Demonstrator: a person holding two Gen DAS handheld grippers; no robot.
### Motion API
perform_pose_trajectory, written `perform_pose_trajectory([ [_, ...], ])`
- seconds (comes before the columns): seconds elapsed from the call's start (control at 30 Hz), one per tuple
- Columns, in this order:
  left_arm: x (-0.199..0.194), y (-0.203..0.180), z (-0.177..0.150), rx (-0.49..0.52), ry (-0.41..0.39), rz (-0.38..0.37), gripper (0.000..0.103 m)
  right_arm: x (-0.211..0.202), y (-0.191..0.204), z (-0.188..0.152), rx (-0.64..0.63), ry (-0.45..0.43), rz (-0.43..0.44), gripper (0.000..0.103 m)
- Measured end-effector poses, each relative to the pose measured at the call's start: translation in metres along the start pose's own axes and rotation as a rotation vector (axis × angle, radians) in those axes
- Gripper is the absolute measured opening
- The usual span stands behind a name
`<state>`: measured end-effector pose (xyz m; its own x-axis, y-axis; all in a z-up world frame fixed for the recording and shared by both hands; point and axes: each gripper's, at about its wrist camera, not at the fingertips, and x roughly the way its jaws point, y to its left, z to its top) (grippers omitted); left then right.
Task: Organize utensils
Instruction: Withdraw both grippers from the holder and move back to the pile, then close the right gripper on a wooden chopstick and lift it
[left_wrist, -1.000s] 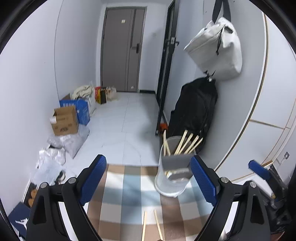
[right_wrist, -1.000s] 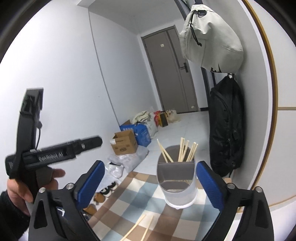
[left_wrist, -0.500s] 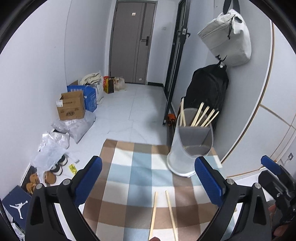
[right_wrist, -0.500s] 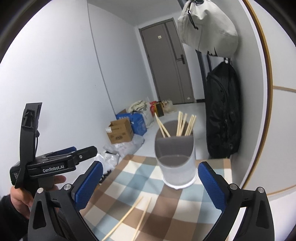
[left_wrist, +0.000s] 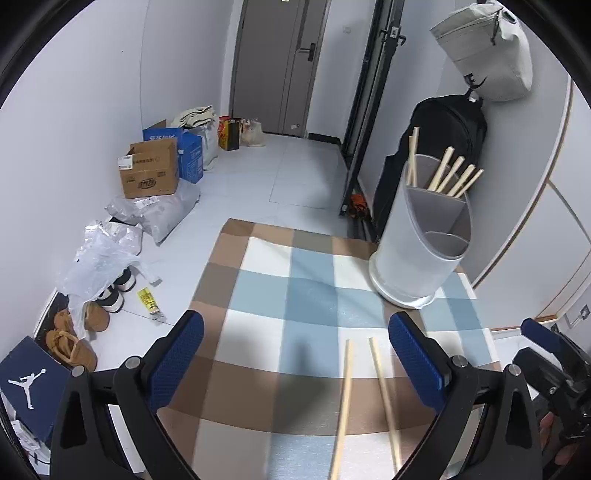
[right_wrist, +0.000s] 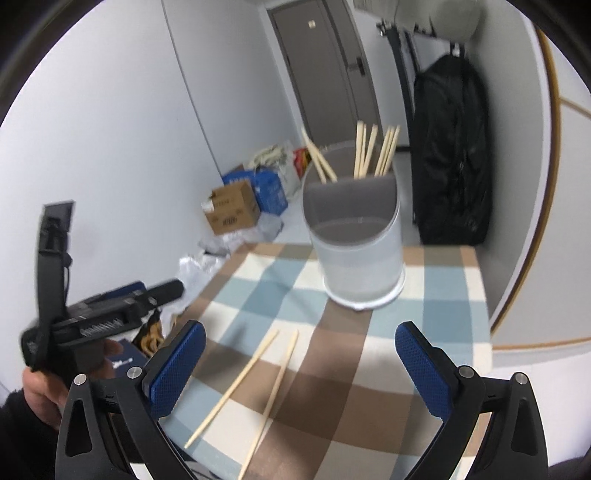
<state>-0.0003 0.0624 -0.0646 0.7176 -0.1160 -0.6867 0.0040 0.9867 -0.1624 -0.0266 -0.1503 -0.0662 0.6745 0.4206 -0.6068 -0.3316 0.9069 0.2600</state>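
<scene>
Two loose wooden chopsticks (left_wrist: 364, 398) (right_wrist: 255, 384) lie side by side on a checked cloth (left_wrist: 295, 295) (right_wrist: 424, 369) over the table. A translucent white utensil holder (left_wrist: 421, 243) (right_wrist: 356, 236) with grey dividers stands at the cloth's far right, with several chopsticks upright in its back compartment. My left gripper (left_wrist: 295, 360) hovers open over the cloth, the loose chopsticks lying below between its blue pads. My right gripper (right_wrist: 299, 365) is open too, above the same pair. The left gripper's body (right_wrist: 99, 314) shows at the right view's left, held by a hand.
The table's left edge drops to a tiled floor with a cardboard box (left_wrist: 149, 171), a blue box, plastic bags and shoes (left_wrist: 110, 295). A black backpack (left_wrist: 443, 147) (right_wrist: 450, 155) and a pale bag (left_wrist: 487, 48) hang on the wall behind the holder.
Both grippers have sunk toward the table and tipped downward. The cloth and loose chopsticks fill more of each view, and the holder has shifted up and to the right in the left view.
</scene>
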Motion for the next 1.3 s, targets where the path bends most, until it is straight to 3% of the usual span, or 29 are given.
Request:
perform_pose_trajectory([
  [0.17,0.012,0.014,0.001,-0.021,0.085,0.026,0.098,0.033,0.004,0.001,-0.035,0.096,-0.074,0.103],
  [0.3,0.017,0.023,0.002,-0.04,0.108,0.027,0.098,0.071,0.007,-0.001,-0.056,0.226,-0.074,0.1],
  [0.37,0.016,0.028,0.002,-0.069,0.113,-0.002,0.098,0.088,0.009,-0.002,-0.07,0.283,-0.071,0.092],
  [0.6,0.013,0.039,0.008,-0.093,0.095,0.006,0.098,0.139,0.009,-0.004,-0.046,0.48,-0.081,0.054],
  [0.7,0.01,0.042,0.01,-0.093,0.08,0.006,0.098,0.153,0.01,-0.001,-0.054,0.54,-0.11,0.053],
  [0.87,0.006,0.046,0.012,-0.1,0.055,0.007,0.098,0.166,0.011,0.01,-0.057,0.577,-0.168,0.052],
  [1.0,0.006,0.053,0.014,-0.132,0.057,-0.004,0.098,0.171,0.022,0.008,-0.151,0.592,-0.239,0.048],
  [1.3,0.01,0.058,0.012,-0.158,0.076,-0.007,0.098,0.16,0.021,0.005,-0.217,0.581,-0.21,0.043],
])
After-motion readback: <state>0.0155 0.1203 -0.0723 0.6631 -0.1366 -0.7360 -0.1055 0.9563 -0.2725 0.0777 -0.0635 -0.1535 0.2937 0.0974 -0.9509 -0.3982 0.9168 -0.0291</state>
